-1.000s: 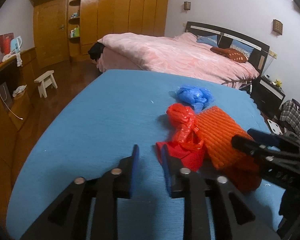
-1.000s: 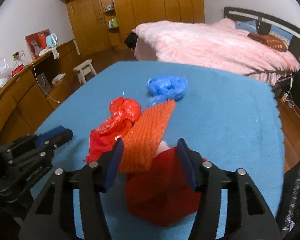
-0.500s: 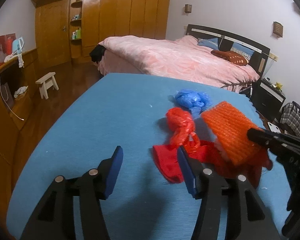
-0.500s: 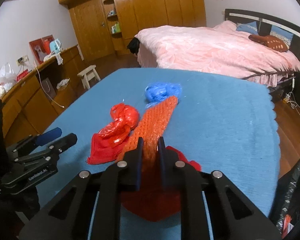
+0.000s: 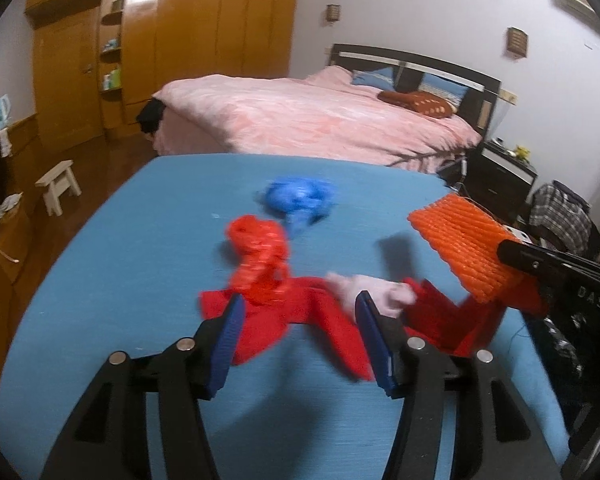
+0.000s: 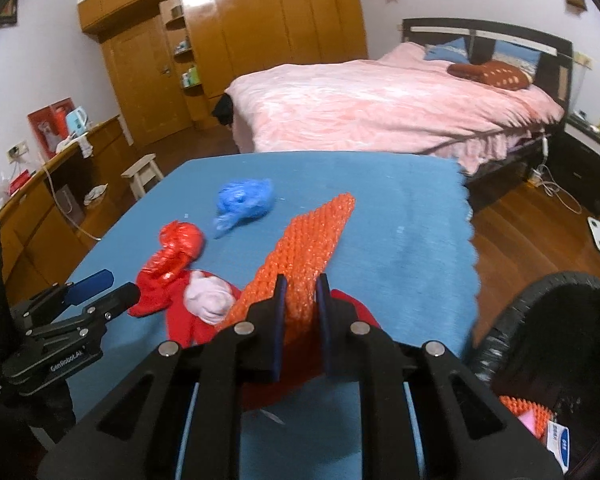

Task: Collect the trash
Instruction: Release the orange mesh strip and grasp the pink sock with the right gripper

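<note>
Right wrist view shows the right gripper [image 6: 300,300] clamped on an orange foam net sleeve [image 6: 312,236], its jaws narrow around the near end while the far end slants up over the blue tablecloth [image 6: 400,208]. A red plastic sheet [image 6: 268,384] hangs under the same jaws; whether they pinch it too cannot be told. Left of them lie a pale pink wad [image 6: 210,300], one knotted red bag [image 6: 176,252] and one crumpled blue bag [image 6: 244,200], three loose pieces on the cloth. Low at the right stands a black bin [image 6: 512,320] holding orange and pink scraps.

From the left wrist view, the left gripper [image 5: 300,312] has its jaws apart at middling width, gripping nothing, and flat red plastic [image 5: 284,316] on the cloth shows in the gap between them. The pink wad sits just beyond its right finger [image 5: 374,340]. Behind the table are one pink-covered bed [image 5: 320,120], one wooden wardrobe [image 5: 204,24] and one small stool [image 5: 58,184].
</note>
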A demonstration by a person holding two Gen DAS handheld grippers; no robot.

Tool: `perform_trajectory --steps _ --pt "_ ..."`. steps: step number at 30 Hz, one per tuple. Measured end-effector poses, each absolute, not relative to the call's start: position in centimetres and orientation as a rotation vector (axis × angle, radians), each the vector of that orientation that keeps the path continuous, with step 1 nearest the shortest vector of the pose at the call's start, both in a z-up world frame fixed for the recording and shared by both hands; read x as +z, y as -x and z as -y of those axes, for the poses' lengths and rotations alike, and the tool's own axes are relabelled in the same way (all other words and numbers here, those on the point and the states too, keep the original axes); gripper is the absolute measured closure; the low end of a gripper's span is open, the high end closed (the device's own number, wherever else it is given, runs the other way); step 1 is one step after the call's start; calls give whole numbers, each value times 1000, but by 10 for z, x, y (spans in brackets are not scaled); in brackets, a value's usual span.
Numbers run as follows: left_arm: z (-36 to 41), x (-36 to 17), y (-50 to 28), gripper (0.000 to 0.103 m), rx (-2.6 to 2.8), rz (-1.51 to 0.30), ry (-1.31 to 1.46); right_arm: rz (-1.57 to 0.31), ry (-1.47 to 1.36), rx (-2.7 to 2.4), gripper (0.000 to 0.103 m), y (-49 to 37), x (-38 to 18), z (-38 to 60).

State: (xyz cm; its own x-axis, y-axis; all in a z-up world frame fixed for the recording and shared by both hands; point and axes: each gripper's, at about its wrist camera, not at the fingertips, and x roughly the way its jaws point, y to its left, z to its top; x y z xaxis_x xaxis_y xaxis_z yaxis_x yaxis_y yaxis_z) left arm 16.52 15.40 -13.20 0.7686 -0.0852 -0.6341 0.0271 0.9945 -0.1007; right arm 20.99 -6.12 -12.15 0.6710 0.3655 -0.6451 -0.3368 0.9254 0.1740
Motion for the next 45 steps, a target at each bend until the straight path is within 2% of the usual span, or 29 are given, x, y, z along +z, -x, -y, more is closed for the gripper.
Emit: perform_trajectory --steps 10,16,17,18,23,27,34,45 --pt "-117 -137 -170 47 -121 -712 51 -789 -56 353 89 -216 -139 82" --pt "-121 -143 -176 47 -104 -728 53 -816 -32 352 84 -229 -153 74" --pt "-121 -143 -176 47 -103 -730 52 -821 -26 346 75 -231 -154 73" --pt "-122 -144 -176 47 -103 -732 52 -822 -24 341 62 -232 -154 73" --pt "-126 -151 -174 47 -99 -748 55 -808 -16 318 36 -224 -151 75" --pt "-130 -153 -172 47 -89 -750 68 -754 -29 323 32 -218 -140 74" --pt "-155 -146 -170 47 -19 -716 70 -734 -6 450 33 -218 -135 35" --pt "-198 -151 -175 47 65 -721 90 -780 13 554 40 -225 -151 -19"
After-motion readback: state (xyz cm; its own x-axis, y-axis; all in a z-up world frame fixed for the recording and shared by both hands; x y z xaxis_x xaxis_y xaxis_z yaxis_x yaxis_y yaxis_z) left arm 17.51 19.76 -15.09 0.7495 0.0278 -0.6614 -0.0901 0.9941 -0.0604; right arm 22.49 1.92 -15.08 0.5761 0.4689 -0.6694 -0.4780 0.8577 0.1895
